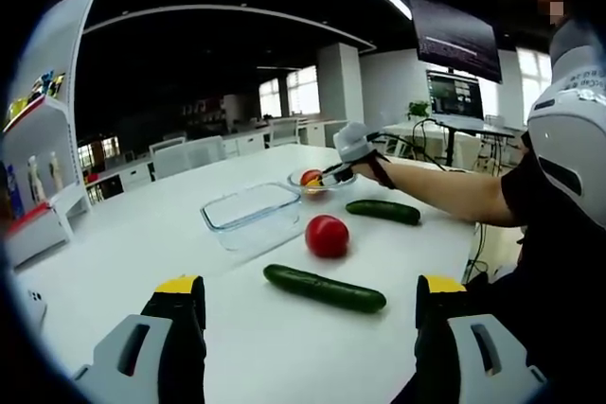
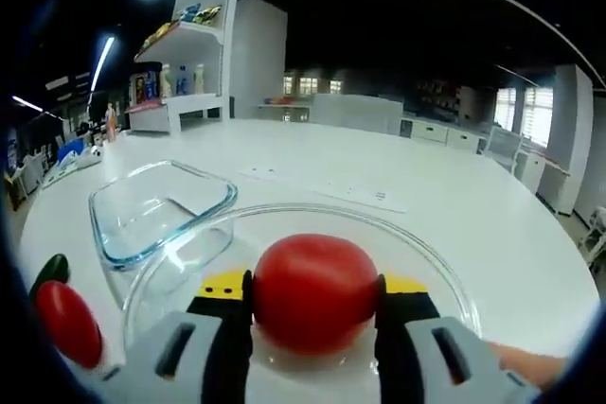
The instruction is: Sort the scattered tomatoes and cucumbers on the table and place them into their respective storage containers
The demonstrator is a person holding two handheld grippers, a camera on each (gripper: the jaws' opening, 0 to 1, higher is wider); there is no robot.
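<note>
A tomato (image 2: 315, 292) clamped in our right tool (image 2: 315, 314) hangs over the round bowl (image 2: 431, 267); next we release. Left tool (image 1: 308, 314) gapes.

Ceiling strip-lit, edges warped, perhaps soft.

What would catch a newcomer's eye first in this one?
The red tomato clamped between the right gripper fingers, held over the round glass bowl. In the left gripper view, a second tomato sits on the white table between two cucumbers, beside an empty rectangular glass dish.
</note>
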